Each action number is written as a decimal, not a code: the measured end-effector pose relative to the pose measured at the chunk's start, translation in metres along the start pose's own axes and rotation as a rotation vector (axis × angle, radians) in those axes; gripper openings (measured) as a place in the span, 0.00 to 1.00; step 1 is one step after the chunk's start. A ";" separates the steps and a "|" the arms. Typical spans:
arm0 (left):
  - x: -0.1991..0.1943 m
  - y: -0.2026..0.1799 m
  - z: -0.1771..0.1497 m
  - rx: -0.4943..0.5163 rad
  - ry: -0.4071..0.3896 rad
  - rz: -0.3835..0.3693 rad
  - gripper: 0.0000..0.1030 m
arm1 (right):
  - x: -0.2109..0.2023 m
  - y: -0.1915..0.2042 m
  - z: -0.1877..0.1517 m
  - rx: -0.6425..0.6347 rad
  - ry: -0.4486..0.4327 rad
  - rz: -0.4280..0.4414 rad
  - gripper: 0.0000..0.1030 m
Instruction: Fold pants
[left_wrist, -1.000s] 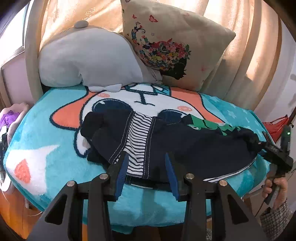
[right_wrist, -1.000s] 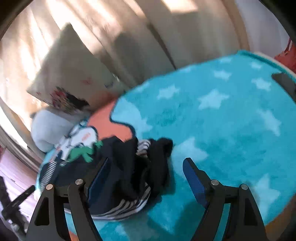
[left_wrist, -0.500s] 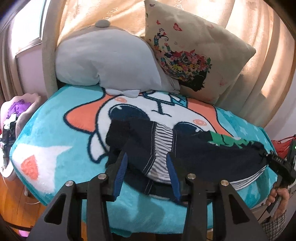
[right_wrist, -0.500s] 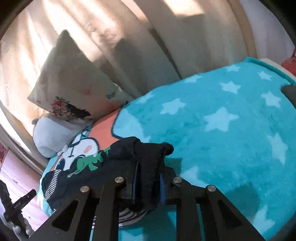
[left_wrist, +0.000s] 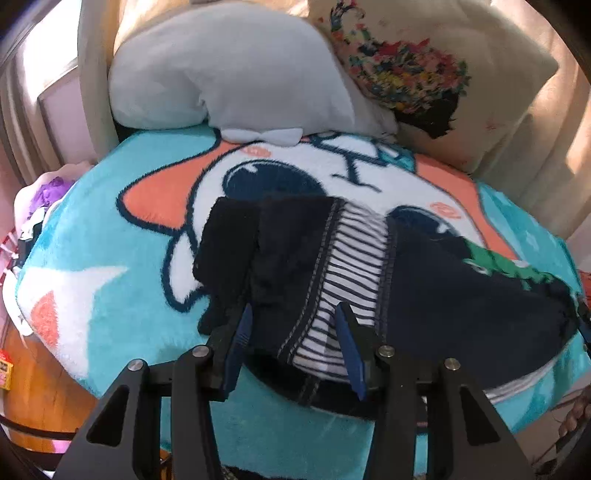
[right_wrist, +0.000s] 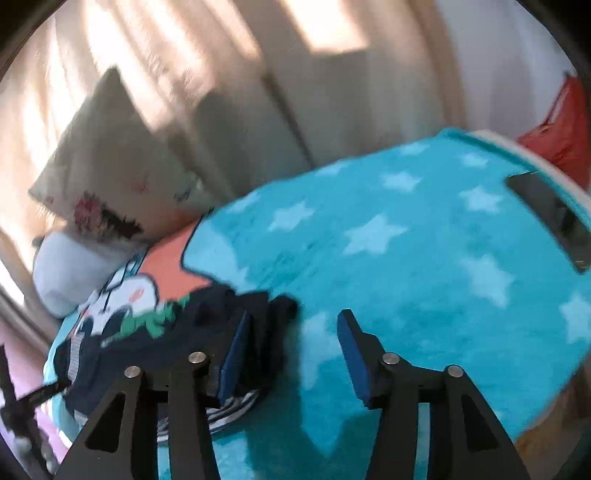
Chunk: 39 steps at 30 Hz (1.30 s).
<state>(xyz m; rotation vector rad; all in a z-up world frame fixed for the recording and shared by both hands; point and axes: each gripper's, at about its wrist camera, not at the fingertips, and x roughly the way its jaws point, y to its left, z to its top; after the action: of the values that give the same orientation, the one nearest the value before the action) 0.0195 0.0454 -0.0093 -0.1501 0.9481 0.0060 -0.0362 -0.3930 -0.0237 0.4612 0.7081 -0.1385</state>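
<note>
While both views are sharp enough to read, the right wrist view is motion-blurred.
Landmark: teal blanket (left_wrist: 110, 295) with cartoon face.
Pants (left_wrist: 443, 302): dark navy, striped lining showing, lying across the blanket's near edge, below the cartoon eyes.
Left gripper (left_wrist: 293, 339): jaws parted, straddling the striped waist area; not clamped.
Right gripper (right_wrist: 291, 350): jaws spread wide, released; pants' end just beside its left finger.
Pillows: grey pillow (left_wrist: 229, 70) and floral pillow (left_wrist: 424, 74) at the blanket's far edge.

Left tool (left_wrist: 293, 345) and right tool (right_wrist: 291, 350) both gape apart.
</note>
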 end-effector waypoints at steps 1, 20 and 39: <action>-0.005 0.000 -0.001 0.003 -0.009 -0.006 0.44 | -0.009 -0.002 0.002 0.016 -0.034 -0.014 0.55; -0.067 -0.052 -0.007 0.225 -0.195 0.108 0.55 | 0.030 0.076 -0.046 -0.176 0.139 0.130 0.63; 0.015 -0.295 0.045 0.645 0.139 -0.439 0.57 | -0.020 -0.004 -0.037 0.019 -0.035 0.144 0.72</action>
<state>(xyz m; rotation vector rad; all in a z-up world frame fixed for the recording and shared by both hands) 0.0857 -0.2411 0.0418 0.2438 0.9962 -0.7158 -0.0744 -0.3802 -0.0364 0.5252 0.6377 -0.0178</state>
